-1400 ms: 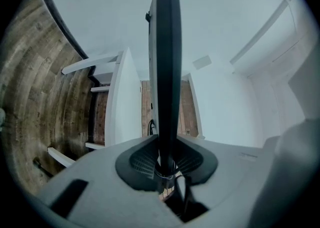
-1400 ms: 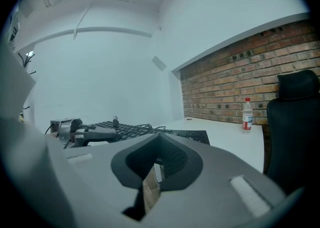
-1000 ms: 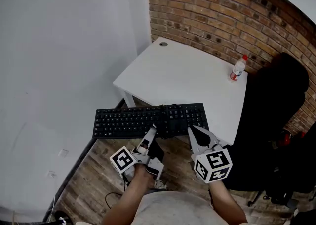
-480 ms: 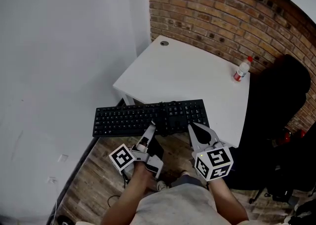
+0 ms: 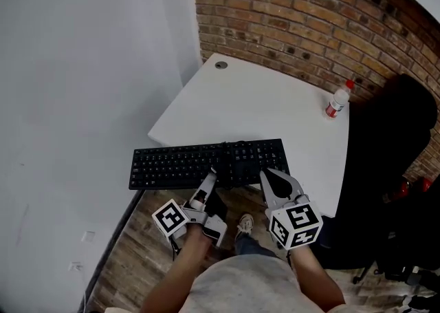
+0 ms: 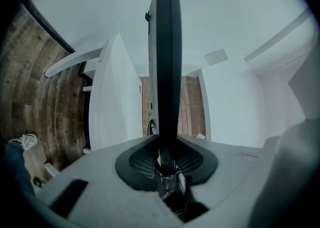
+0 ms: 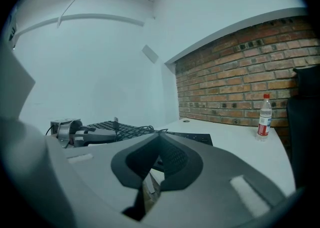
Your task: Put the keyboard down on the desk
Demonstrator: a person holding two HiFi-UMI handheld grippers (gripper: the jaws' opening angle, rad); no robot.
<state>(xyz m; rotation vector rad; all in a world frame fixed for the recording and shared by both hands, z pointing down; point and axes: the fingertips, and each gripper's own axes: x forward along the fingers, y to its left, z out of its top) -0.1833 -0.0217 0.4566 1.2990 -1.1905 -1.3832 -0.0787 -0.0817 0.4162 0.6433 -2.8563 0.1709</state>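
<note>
Keyboard (image 5: 199,165) in air, keys up, at desk (image 5: 261,109) near edge: right half over desk, left half past desk's left side. Not down yet. Left gripper (image 5: 208,182) clamped on near long edge, probably carrying the load. Right gripper (image 5: 273,179) jaws together, nothing between; tips beside same edge, likely steadying. Contact there unclear. Keyboard-to-desk gap unreadable. Cable (image 5: 230,155) end hidden.

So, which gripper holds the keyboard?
The left gripper: the keyboard sits clamped between its jaws. The right gripper is shut on nothing.
</note>
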